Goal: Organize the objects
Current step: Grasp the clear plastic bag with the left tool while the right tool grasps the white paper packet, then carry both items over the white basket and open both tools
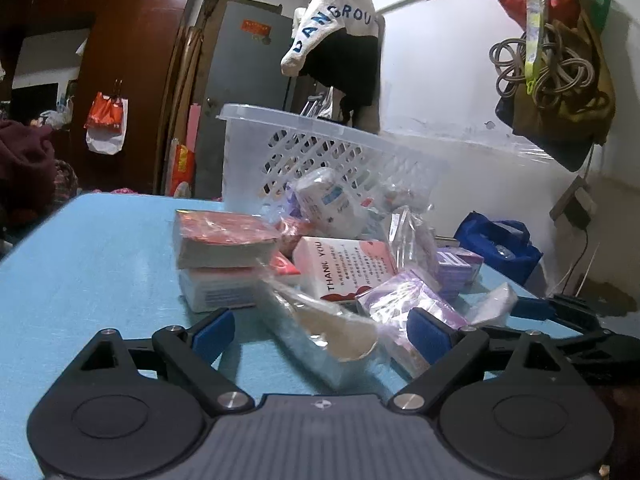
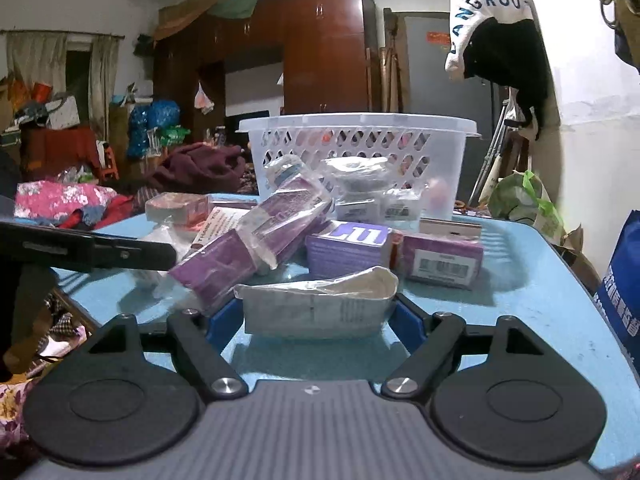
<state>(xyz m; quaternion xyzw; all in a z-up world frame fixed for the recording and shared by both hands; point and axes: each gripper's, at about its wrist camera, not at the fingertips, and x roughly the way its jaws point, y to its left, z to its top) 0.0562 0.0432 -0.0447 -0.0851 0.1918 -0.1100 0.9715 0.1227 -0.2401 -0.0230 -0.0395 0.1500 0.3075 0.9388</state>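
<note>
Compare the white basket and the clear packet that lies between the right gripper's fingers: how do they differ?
The white basket stands upright at the far side of the table; the clear packet lies flat at the near side. The basket is rigid with lattice walls; the packet is soft, crinkled film. The basket is much larger than the packet. The right gripper brackets the packet only. Both rest on the blue table.

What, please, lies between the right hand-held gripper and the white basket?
In the right wrist view, a clear-wrapped packet sits between the right hand-held gripper fingers; beyond it purple boxes crowd the table before the basket.
</note>
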